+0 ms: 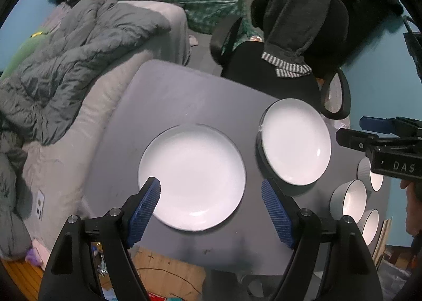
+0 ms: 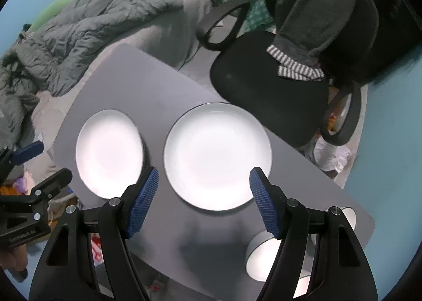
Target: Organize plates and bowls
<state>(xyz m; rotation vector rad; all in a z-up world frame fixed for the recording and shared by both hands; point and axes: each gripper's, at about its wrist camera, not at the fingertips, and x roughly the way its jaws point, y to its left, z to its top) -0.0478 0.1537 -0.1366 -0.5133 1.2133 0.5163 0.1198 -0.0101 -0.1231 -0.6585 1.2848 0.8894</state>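
1. Left wrist view: we see the left hand-held gripper (image 1: 211, 195) spread wide at lower centre, holding nothing, above a white plate (image 1: 192, 177) lying on the grey tabletop (image 1: 171, 98). A stack of plates (image 1: 296, 141) sits centre right, apart from the single plate. Three bowls (image 1: 350, 202) stand at the right edge, below the right hand-held gripper (image 1: 369, 132), whose opening we cannot tell here.

2. Right wrist view: we see the right hand-held gripper (image 2: 204, 185) wide open and empty over the stack of plates (image 2: 217, 156) at centre. The single plate (image 2: 109, 153) lies centre left; bowls (image 2: 263, 258) appear at lower right, partly hidden.
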